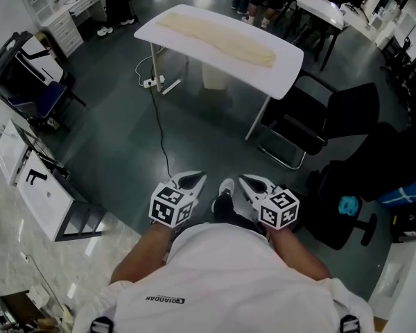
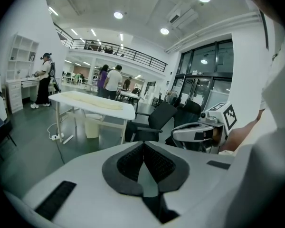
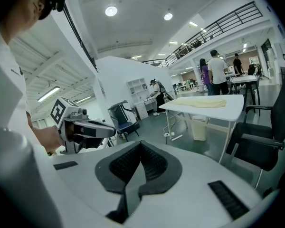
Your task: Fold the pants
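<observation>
Cream pants (image 1: 218,37) lie flat and stretched out on a white table (image 1: 291,64) across the room, well ahead of me. Both grippers are held close to my body, far short of the table. My left gripper (image 1: 197,180) is shut with nothing between its pads. My right gripper (image 1: 245,181) is shut and empty too. The left gripper view shows its black pads (image 2: 133,161) meeting, with the table (image 2: 126,112) and pants (image 2: 92,100) beyond. In the right gripper view the pads (image 3: 154,163) meet the same way, and the pants (image 3: 202,102) lie on the table (image 3: 235,110).
A black chair (image 1: 326,120) stands at the table's right end, with a second one (image 1: 374,172) nearer me. A white bin (image 1: 215,75) sits under the table. A cable and power strip (image 1: 152,83) lie on the floor. A white cabinet (image 1: 38,196) stands at left. People stand by far desks.
</observation>
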{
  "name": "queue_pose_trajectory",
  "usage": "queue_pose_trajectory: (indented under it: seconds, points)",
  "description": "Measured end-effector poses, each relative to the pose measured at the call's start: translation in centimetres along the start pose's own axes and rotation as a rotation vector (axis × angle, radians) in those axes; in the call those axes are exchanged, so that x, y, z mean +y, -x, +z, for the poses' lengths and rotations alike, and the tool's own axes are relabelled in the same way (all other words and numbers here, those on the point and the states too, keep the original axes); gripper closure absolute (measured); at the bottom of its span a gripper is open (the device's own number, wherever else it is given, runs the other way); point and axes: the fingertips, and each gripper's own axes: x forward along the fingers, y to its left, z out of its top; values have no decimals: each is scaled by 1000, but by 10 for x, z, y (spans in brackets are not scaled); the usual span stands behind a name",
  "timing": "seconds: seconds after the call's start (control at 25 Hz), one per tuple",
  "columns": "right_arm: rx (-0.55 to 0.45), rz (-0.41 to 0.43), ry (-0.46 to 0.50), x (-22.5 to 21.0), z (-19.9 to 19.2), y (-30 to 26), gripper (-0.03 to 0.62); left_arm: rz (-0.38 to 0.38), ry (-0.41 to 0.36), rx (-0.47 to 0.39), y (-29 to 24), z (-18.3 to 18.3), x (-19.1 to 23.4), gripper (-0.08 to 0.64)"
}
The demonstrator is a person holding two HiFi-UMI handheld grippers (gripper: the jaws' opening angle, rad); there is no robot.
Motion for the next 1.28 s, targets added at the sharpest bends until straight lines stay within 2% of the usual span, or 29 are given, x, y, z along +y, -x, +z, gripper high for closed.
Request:
queue_pose_trajectory:
  seconds: [0.6, 0.96, 1.28]
  points:
    - [1, 46, -19, -48, 35, -61, 575, 27, 24, 19, -46, 39, 56, 531]
    - [-22, 61, -19, -107, 82, -103, 575, 45, 17, 33, -93, 86, 100, 532]
    - [-42, 43, -37, -169, 116, -122, 575, 26, -11, 47, -150, 133, 121, 532]
